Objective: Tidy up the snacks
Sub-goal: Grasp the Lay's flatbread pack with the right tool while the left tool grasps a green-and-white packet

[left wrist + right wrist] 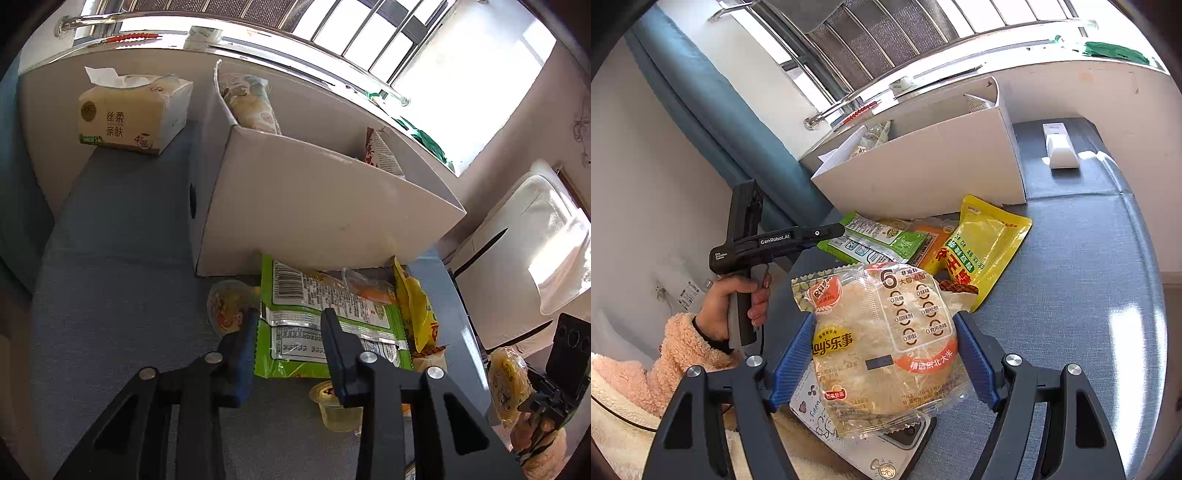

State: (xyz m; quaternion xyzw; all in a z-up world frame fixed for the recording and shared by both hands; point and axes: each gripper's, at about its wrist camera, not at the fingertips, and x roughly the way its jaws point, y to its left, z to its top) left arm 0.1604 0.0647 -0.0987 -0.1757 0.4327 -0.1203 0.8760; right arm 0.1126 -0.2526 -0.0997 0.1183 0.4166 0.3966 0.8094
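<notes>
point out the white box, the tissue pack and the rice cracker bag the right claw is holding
white box (314,199), left wrist view, on its bare front wall
tissue pack (125,122), left wrist view, on its printed front face
rice cracker bag (886,343), right wrist view, on the bag's middle between the fingers

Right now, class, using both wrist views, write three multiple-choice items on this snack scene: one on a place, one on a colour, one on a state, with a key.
1. Where does the tissue pack sit?
A. inside the white box
B. on the blue surface beside the white box
C. on the windowsill

2. What colour is the snack bag lying under the left gripper?
A. green
B. red
C. purple

3. What state is the right gripper in?
A. open, holding nothing
B. closed on the rice cracker pack
C. closed on a cup

Key: B, it rests left of the white box; A, its edges are bright green; B, both blue fingers press the rice cracker pack.
</notes>
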